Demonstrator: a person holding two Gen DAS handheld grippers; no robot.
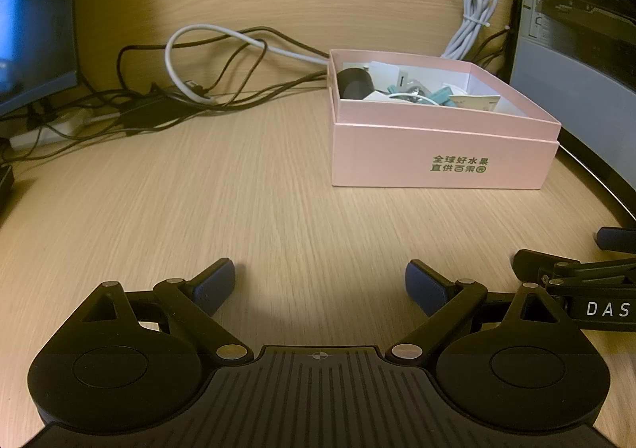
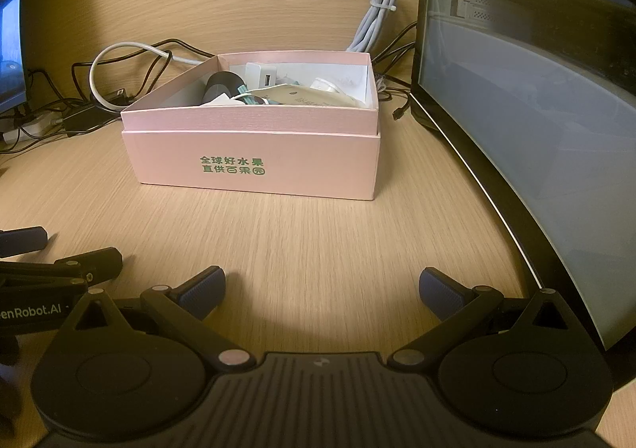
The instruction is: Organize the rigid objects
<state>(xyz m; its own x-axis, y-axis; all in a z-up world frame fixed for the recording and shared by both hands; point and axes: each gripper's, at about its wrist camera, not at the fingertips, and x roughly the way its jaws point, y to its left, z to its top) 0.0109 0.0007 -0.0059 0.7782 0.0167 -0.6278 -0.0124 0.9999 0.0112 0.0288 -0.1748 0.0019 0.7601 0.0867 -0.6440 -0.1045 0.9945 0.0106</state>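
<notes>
On the wooden desk, at about 12 o'clock from my right gripper, sits the pink box, open at the top and printed with green characters on its near side. From my left gripper the same box lies at about 1 o'clock, well apart from the fingertips. Both of my grippers stand spread wide with nothing between their blue pads, and both hover low over bare desk, side by side; part of the right one shows at 3 o'clock in the left view, and part of the left one at 9 o'clock in the right view.

Inside the box I see a jumble: a dark round thing toward its left wall, a white charger with 1 port facing me behind it, some teal pieces, a white cord, and paper packets lying over the rest. I cannot tell what each small piece is.

Behind the box, at 11 o'clock in the left view, black cables and a grey cable loop lie tangled on the desk. A tied grey cable bundle hangs at 12 o'clock in the right view. A computer case with a glossy side panel stands at 2 o'clock, just beside the box. A lit monitor fills 10 o'clock in the left view.
</notes>
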